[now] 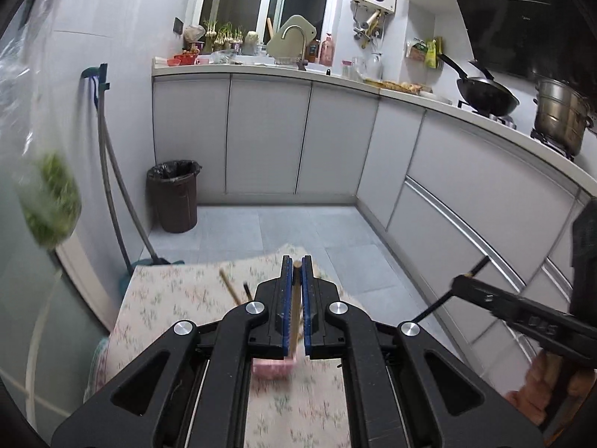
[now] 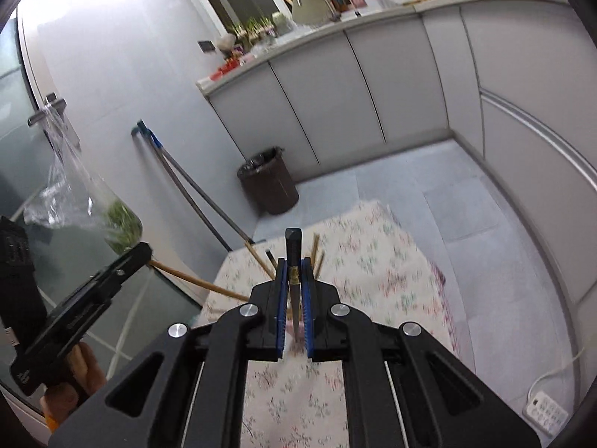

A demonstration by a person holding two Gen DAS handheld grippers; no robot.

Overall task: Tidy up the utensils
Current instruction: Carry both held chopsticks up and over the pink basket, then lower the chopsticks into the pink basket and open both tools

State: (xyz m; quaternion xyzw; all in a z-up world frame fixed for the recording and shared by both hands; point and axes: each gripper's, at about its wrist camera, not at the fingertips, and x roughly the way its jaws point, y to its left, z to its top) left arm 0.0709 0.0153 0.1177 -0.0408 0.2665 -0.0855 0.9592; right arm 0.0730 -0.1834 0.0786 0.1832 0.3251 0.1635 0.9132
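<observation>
My left gripper [image 1: 297, 261] is shut on a light wooden chopstick [image 1: 296, 298] that runs along its blue pads, above the floral tablecloth [image 1: 179, 298]. A blurred pink thing [image 1: 274, 367] shows under the jaws. My right gripper [image 2: 294, 263] is shut on a dark, square-ended chopstick [image 2: 293, 250] with a gold band. Each view catches the other gripper: the right gripper [image 1: 460, 283] with its black stick [image 1: 477, 267], the left gripper [image 2: 143, 252] with its wooden stick [image 2: 194, 280]. Several loose chopsticks [image 2: 259, 259] lie blurred on the cloth [image 2: 373, 261] beyond the tips.
A brown bin [image 1: 173, 198] stands by the left wall beside a leaning mop handle [image 1: 112, 186]. A clear bag of greens [image 2: 119, 224] hangs on the door handle at left. Grey cabinets [image 1: 335, 138] line the back and right; a wok [image 1: 485, 93] and steel pot [image 1: 559, 115] are on the stove. A power strip [image 2: 546, 410] lies on the floor.
</observation>
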